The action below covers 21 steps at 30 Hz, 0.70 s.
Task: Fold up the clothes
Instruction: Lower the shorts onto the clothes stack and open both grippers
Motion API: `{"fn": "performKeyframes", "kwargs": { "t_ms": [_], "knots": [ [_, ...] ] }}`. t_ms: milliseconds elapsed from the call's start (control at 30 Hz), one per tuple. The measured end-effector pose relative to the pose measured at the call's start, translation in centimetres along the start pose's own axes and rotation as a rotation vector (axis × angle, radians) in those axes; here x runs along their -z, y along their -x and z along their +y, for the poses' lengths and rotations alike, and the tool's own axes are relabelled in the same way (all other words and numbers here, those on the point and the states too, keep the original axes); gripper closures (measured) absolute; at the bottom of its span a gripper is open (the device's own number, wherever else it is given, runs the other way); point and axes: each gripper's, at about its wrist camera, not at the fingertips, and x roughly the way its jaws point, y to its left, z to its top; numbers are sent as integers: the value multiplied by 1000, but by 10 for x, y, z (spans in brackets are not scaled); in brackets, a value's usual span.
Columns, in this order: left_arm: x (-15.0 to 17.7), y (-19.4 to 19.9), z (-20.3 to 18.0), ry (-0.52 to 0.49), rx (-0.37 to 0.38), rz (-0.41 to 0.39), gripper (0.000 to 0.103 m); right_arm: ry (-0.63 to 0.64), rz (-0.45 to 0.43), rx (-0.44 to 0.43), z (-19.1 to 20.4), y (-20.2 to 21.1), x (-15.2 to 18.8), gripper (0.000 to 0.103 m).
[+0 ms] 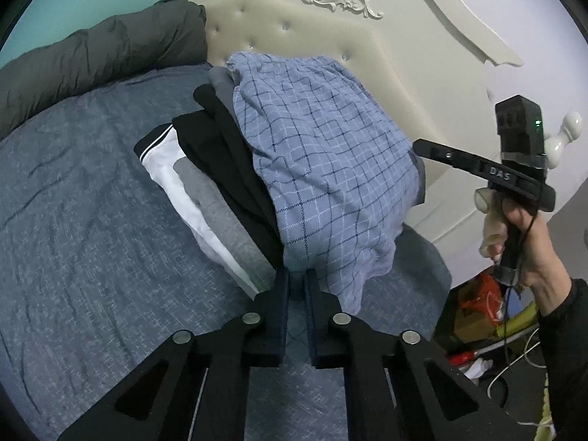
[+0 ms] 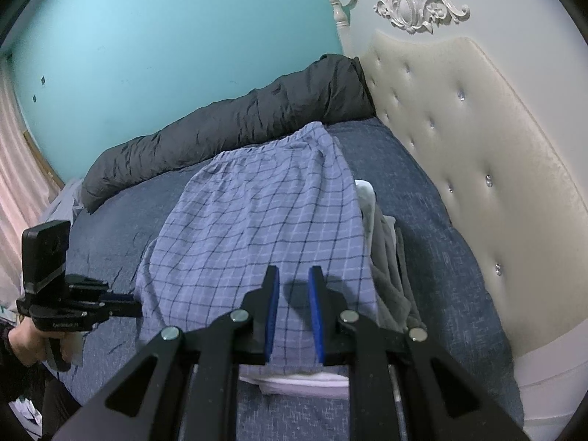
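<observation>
- A blue checked garment (image 1: pixel 323 169) lies on top of a stack of folded clothes (image 1: pixel 220 183) on the bed (image 1: pixel 81 228), close to the padded headboard (image 1: pixel 264 25).
- The stack under it shows black, grey and white layers, fanned out toward the left in the left wrist view.
- The left gripper (image 1: pixel 297 275) sits at the near edge of the checked garment, its two fingers a narrow gap apart; whether cloth is pinched between them I cannot tell.
- The right gripper (image 2: pixel 294 275) is over the same garment (image 2: pixel 257 228), its blue-lined fingers apart with nothing between them; I cannot tell whether the tips touch the cloth.
- In the left wrist view the right gripper shows from the side, held up beside the pile in a hand (image 1: pixel 529 239) in a dark sleeve.
- A dark rolled quilt (image 2: pixel 228 125) lies along the far side of the bed against the turquoise wall (image 2: pixel 165 36).
- Beyond the bed's edge, low at the right of the left wrist view, some clutter (image 1: pixel 477 308) sits on the floor.
</observation>
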Motion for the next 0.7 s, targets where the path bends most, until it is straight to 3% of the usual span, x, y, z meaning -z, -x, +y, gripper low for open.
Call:
{"fn": "performKeyframes", "kwargs": {
  "t_ms": [700],
  "knots": [
    [10, 11, 6, 41, -10, 1, 94, -15, 34, 89, -12, -16, -4, 88]
  ]
}}
